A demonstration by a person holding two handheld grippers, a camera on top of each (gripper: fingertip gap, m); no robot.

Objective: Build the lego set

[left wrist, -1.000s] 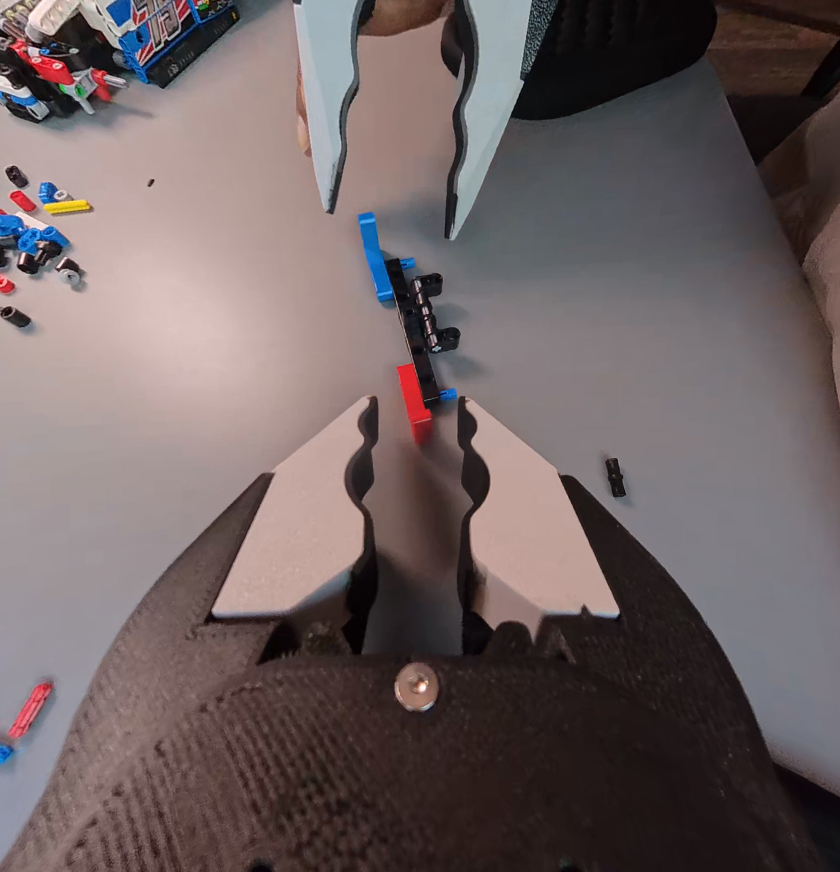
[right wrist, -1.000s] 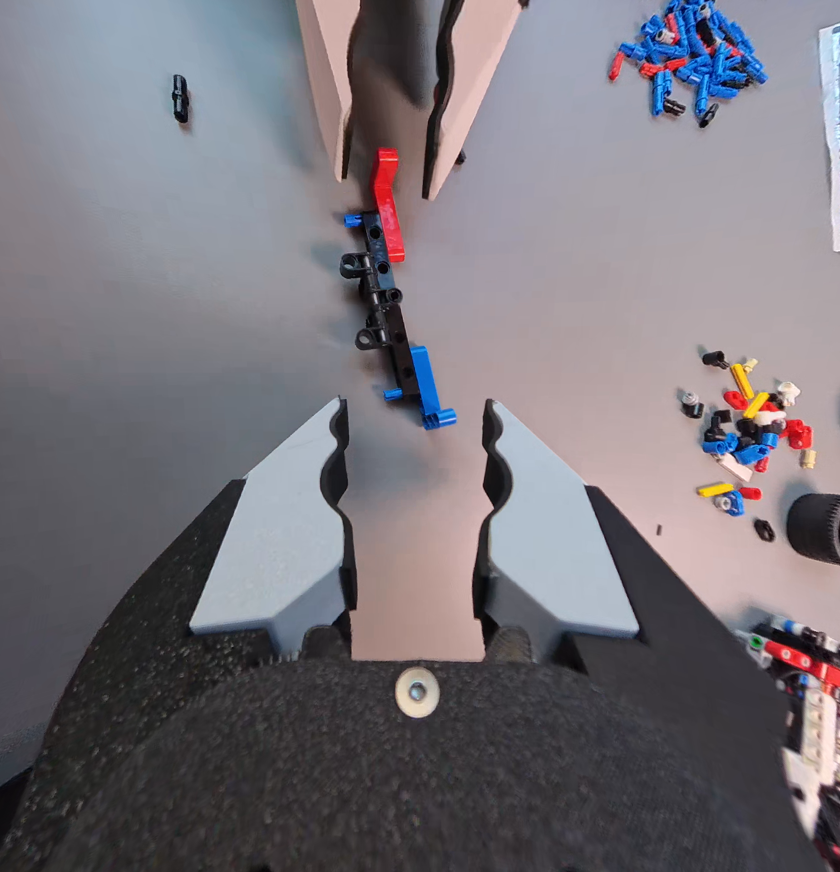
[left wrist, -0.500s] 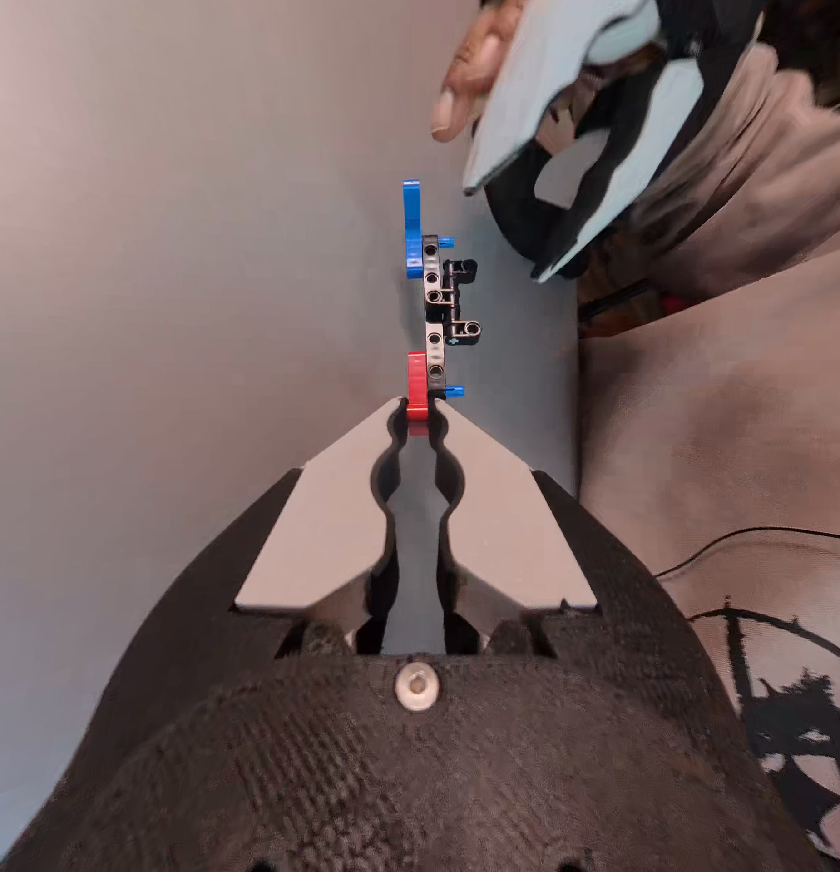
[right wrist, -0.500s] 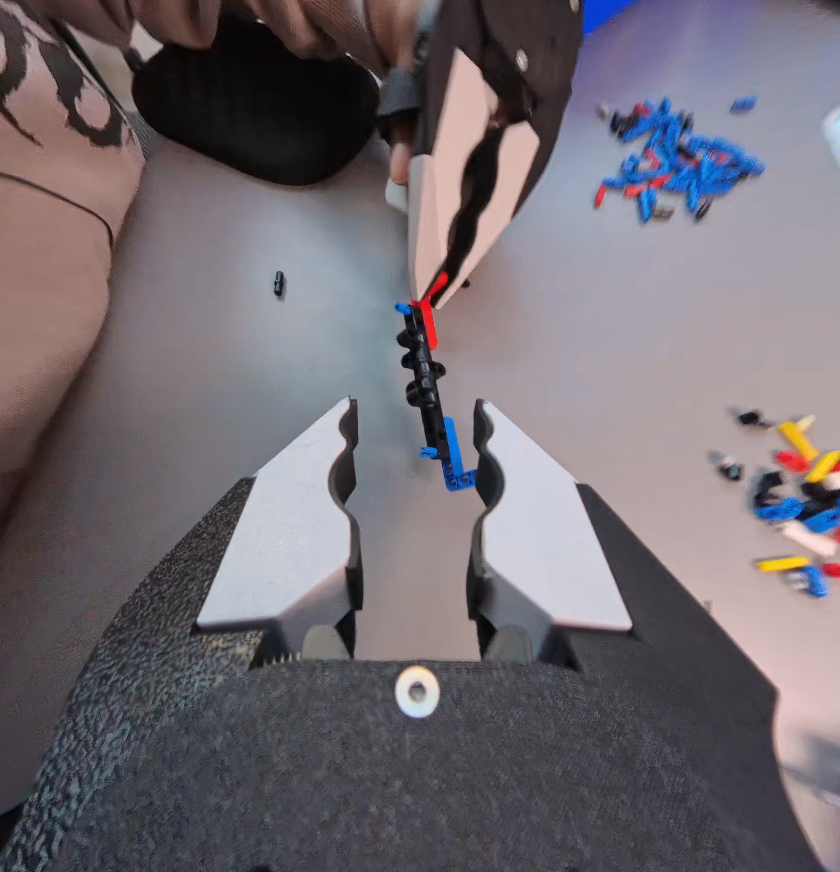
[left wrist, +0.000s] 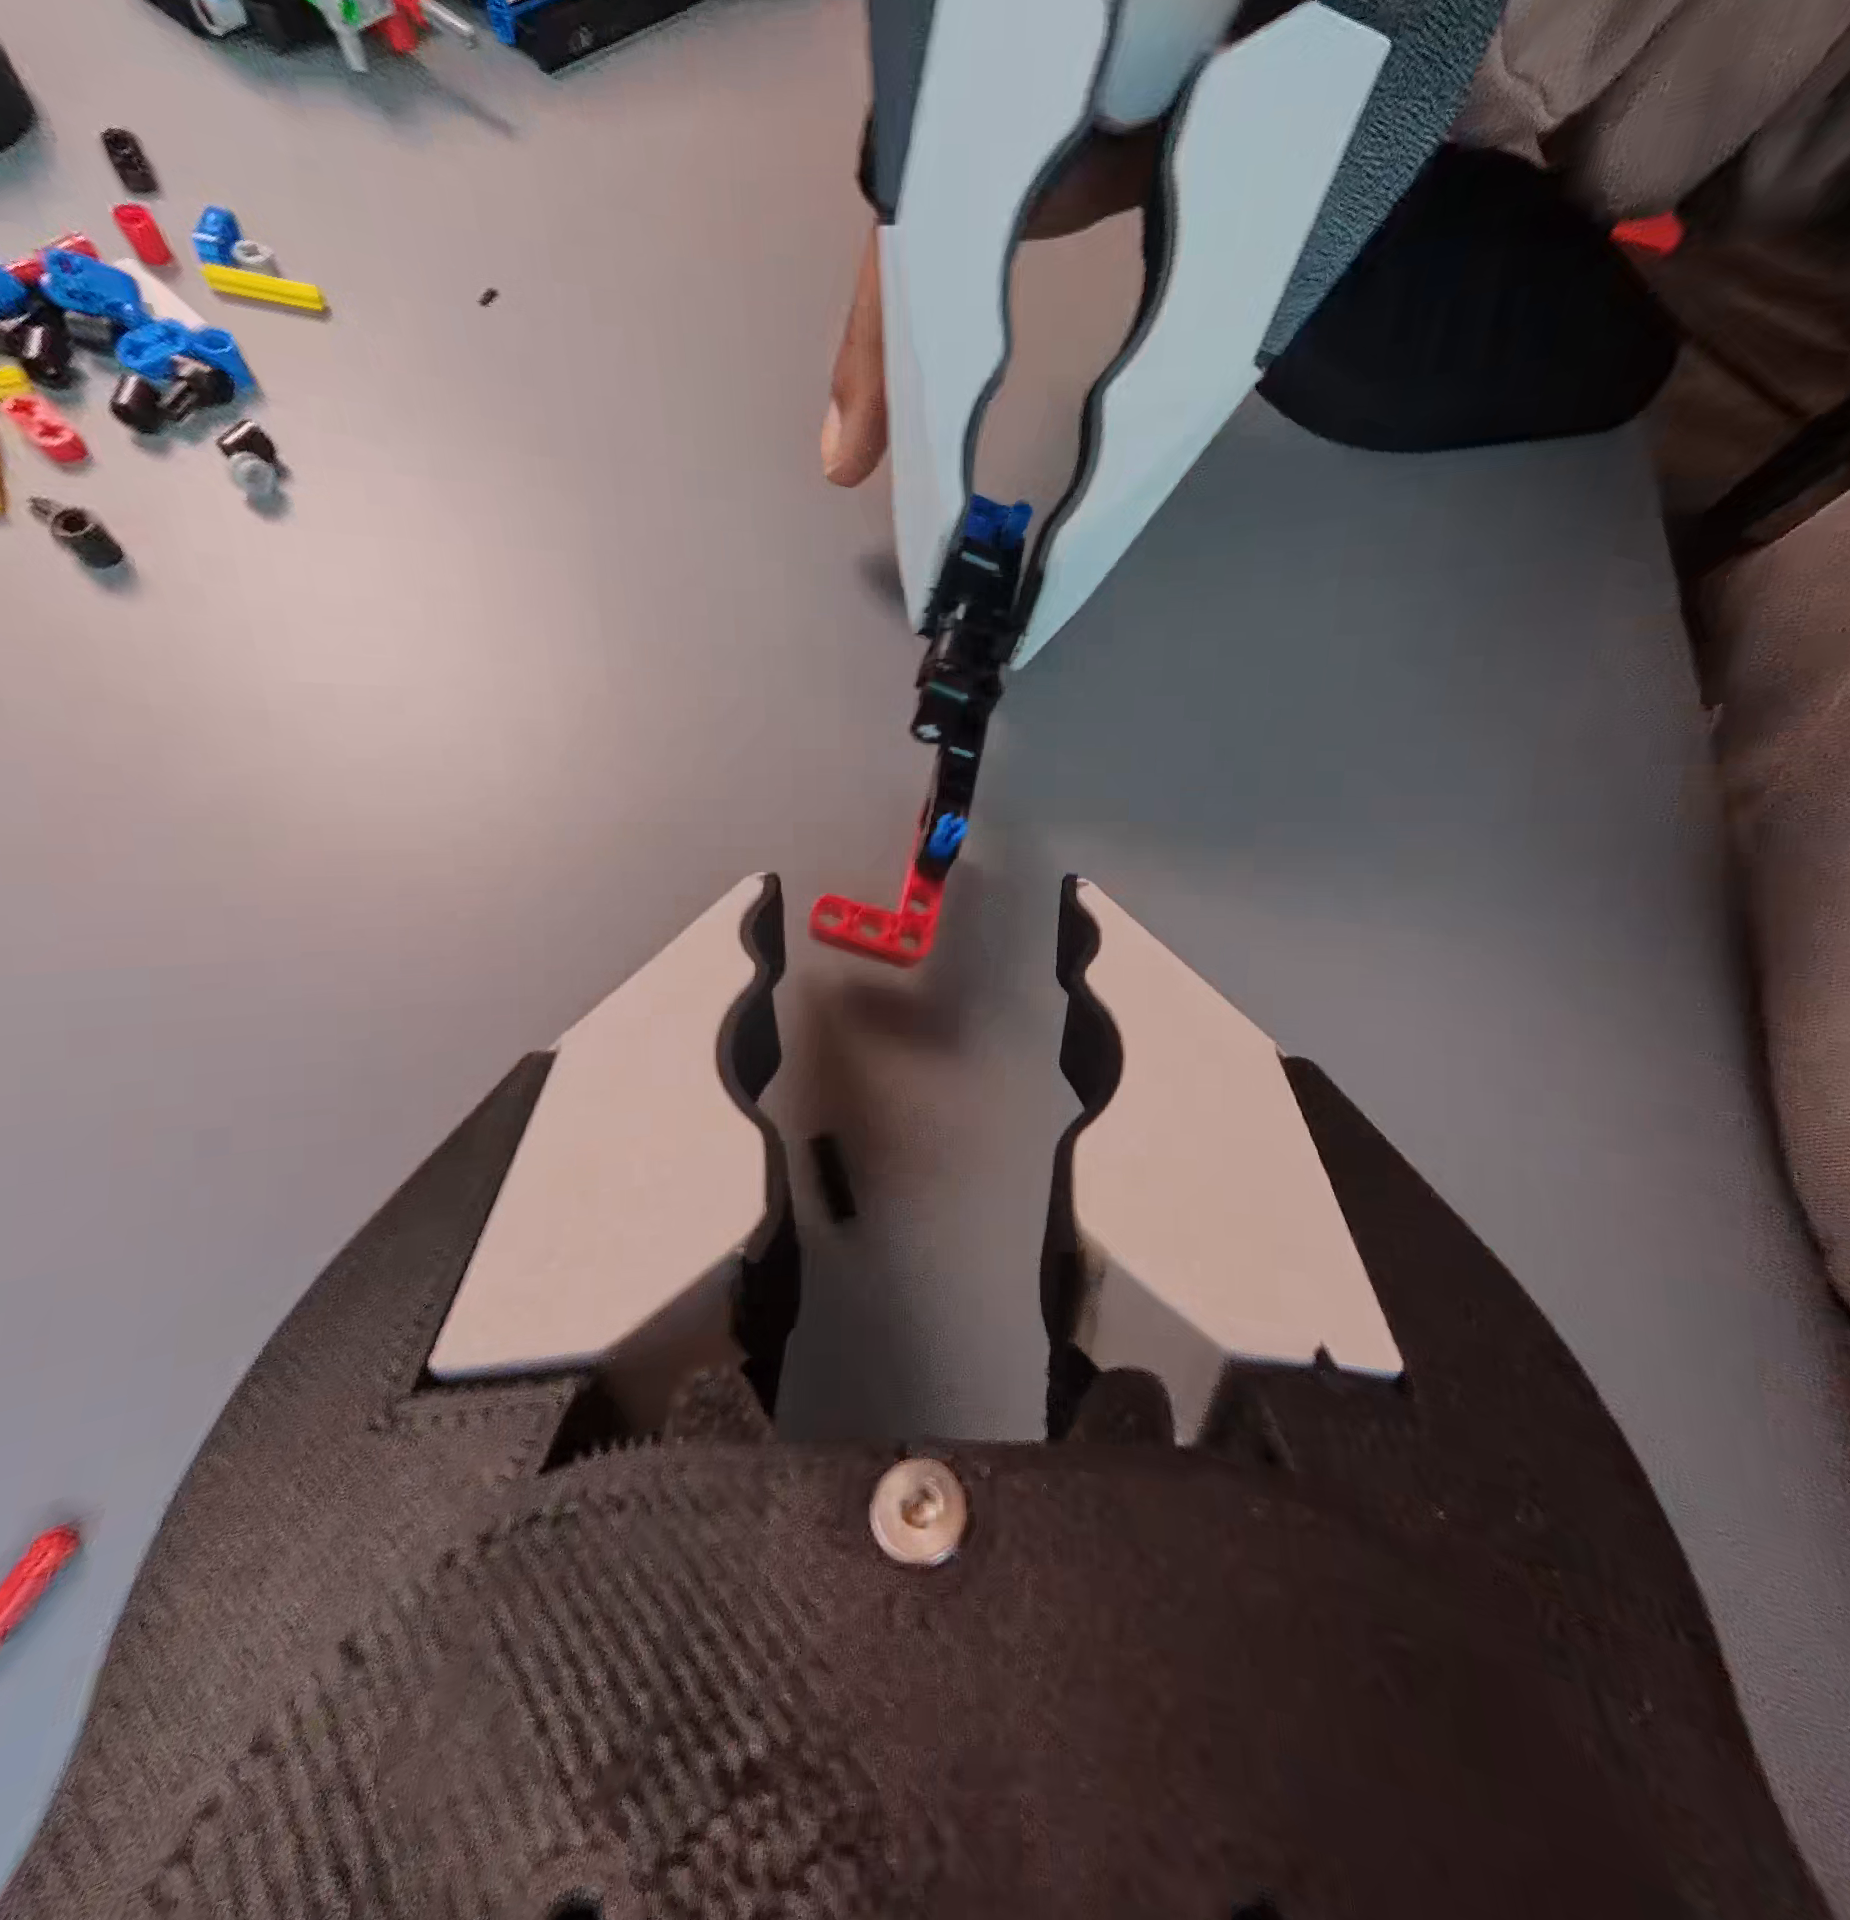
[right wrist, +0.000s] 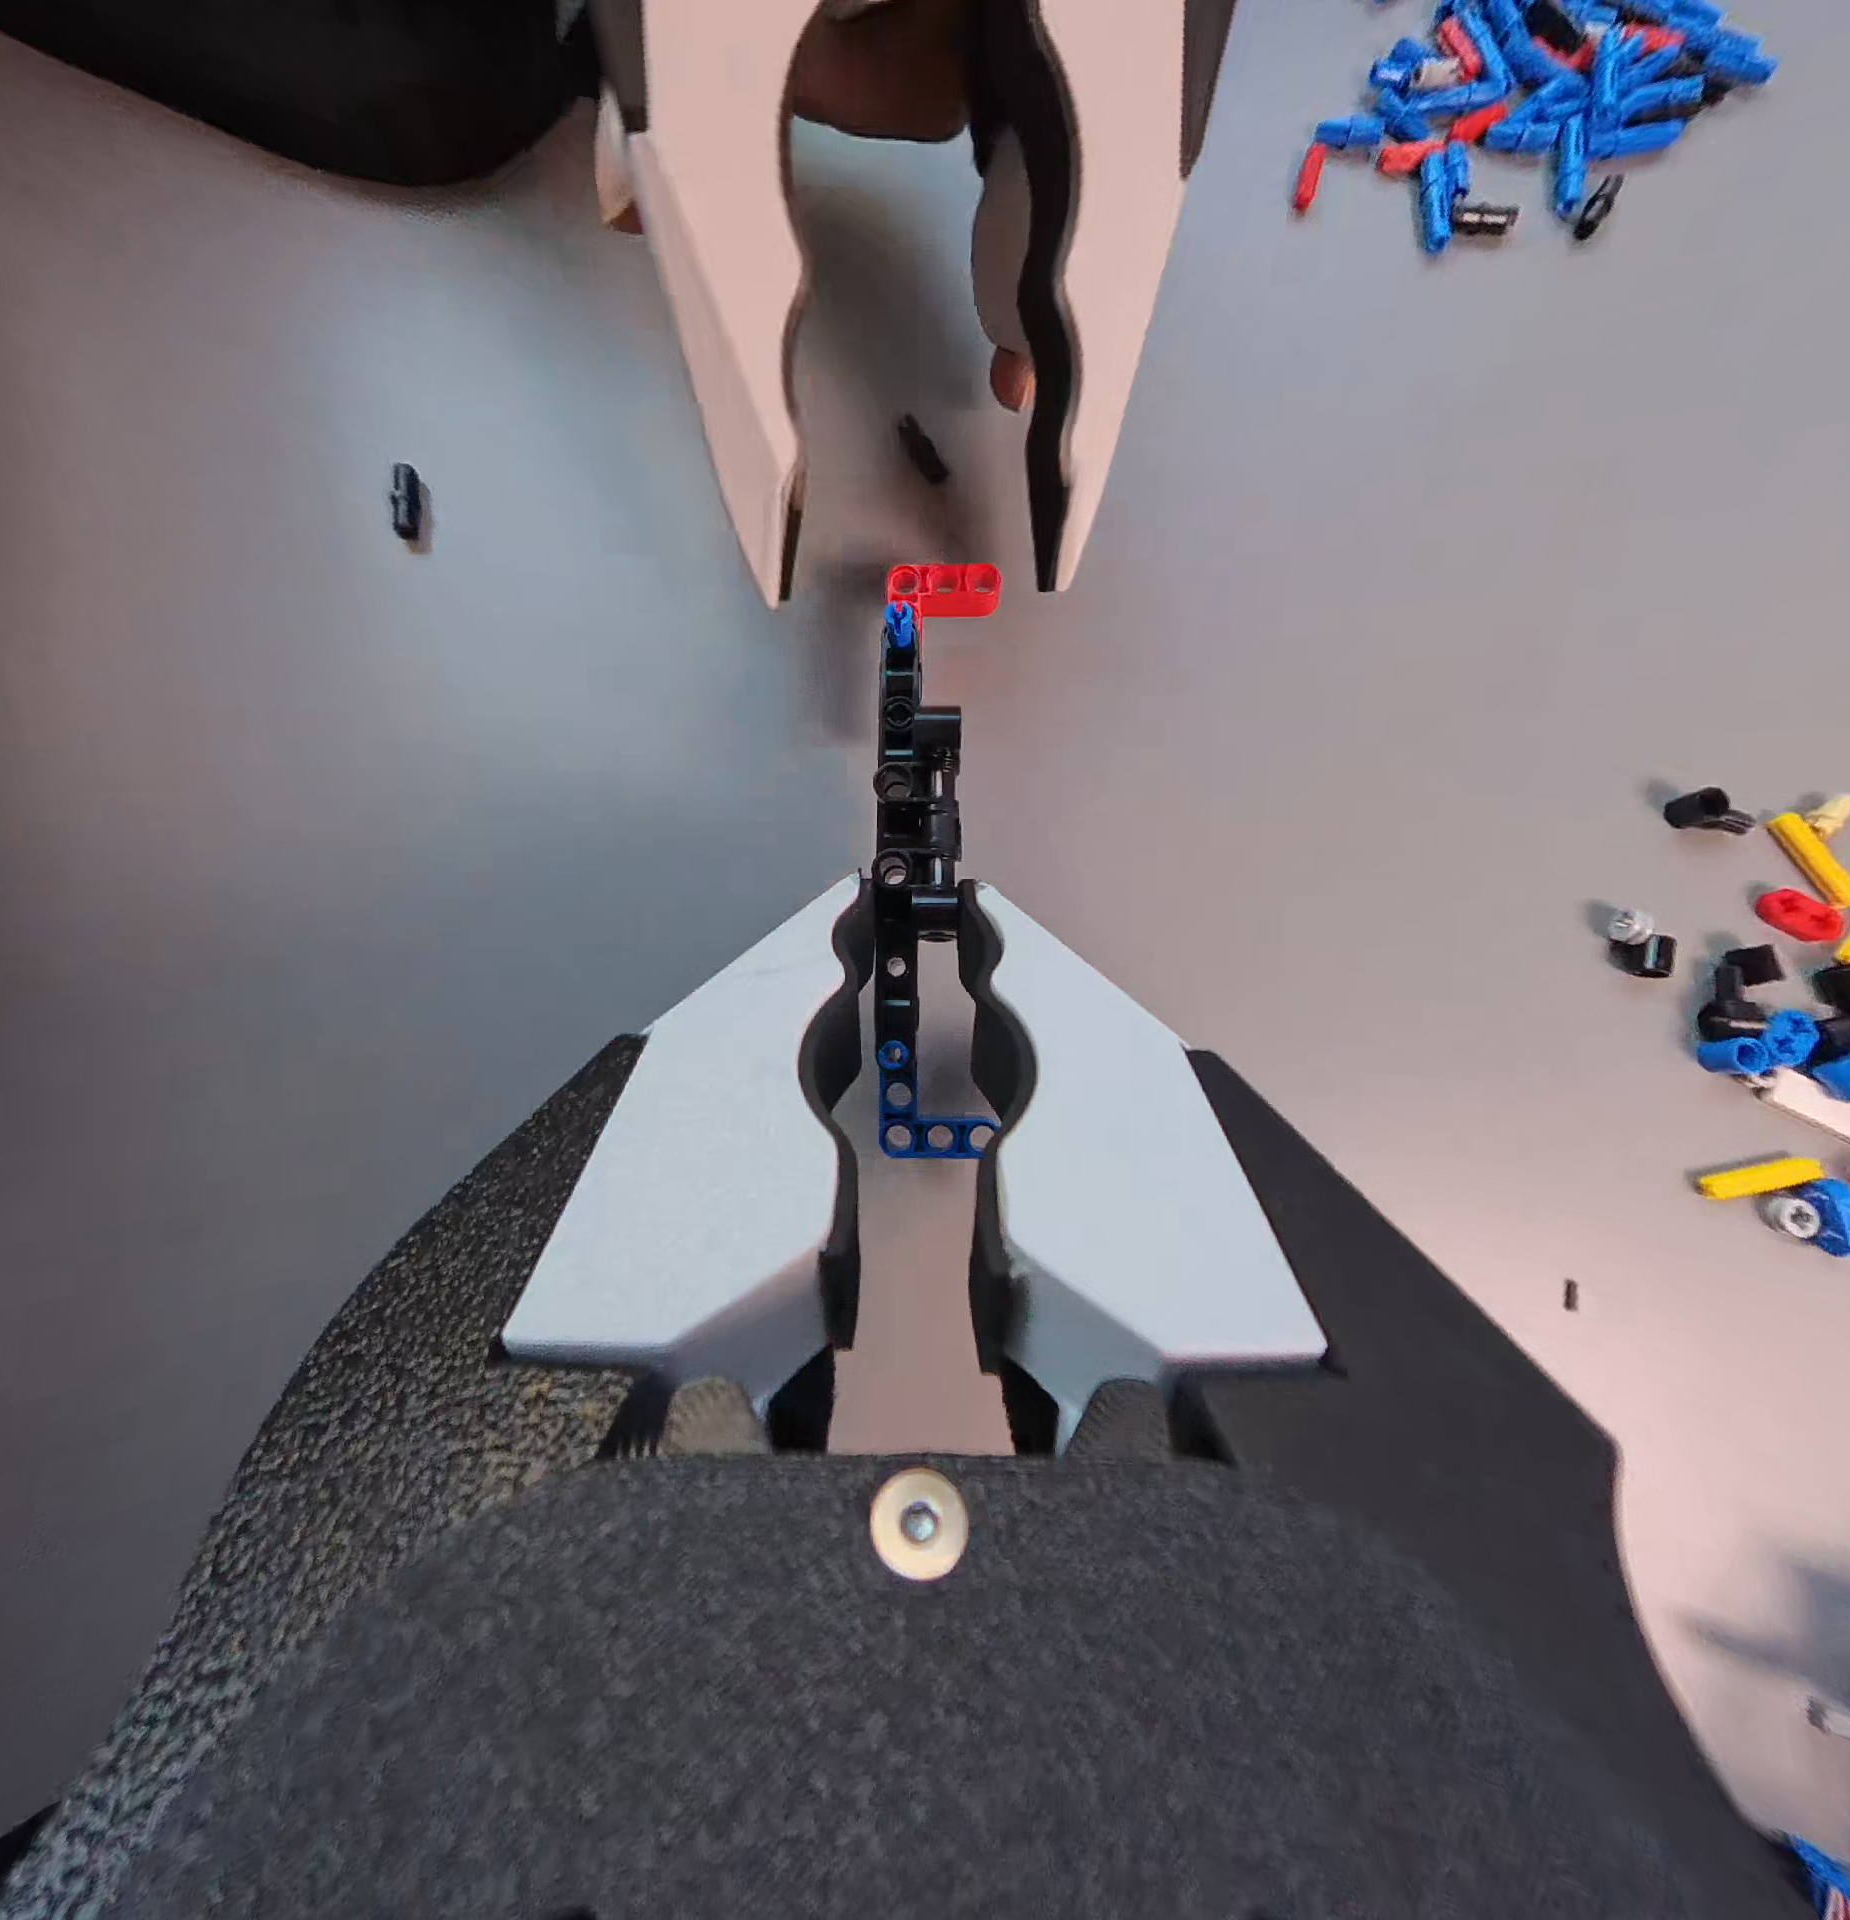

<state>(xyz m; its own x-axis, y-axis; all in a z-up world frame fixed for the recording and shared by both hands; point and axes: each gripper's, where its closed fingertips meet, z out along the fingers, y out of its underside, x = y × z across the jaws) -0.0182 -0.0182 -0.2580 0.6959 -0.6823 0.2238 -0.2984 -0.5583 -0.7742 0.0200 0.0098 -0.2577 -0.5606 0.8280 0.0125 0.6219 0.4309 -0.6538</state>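
The lego assembly [right wrist: 916, 810] is a black beam with a red L-piece [right wrist: 947, 582] at one end and a blue L-piece [right wrist: 926, 1112] at the other. My right gripper [right wrist: 913, 894] is shut on the black beam and holds it above the grey table; the blue end lies between its fingers. The right gripper also shows in the left wrist view [left wrist: 978, 623], holding the assembly [left wrist: 952, 707]. My left gripper [left wrist: 916, 894] is open and empty, with the red L-piece [left wrist: 879, 925] just ahead of its tips. It shows open in the right wrist view [right wrist: 913, 590].
A black pin [left wrist: 833, 1174] lies on the table between my left fingers; another black pin [right wrist: 409, 499] lies apart. Loose pieces lie in a mixed pile [left wrist: 90, 332] and a blue pile [right wrist: 1523, 94]. A part-built model [left wrist: 381, 21] stands far left. A person's clothing [left wrist: 1794, 727] borders the table. Some 6 centimeters of space lies between my two pairs of fingers.
The assembly lay on the table, then my left gripper lifted it by the red end. Now my right gripper has shut on the black beam and my left gripper has opened and let go.
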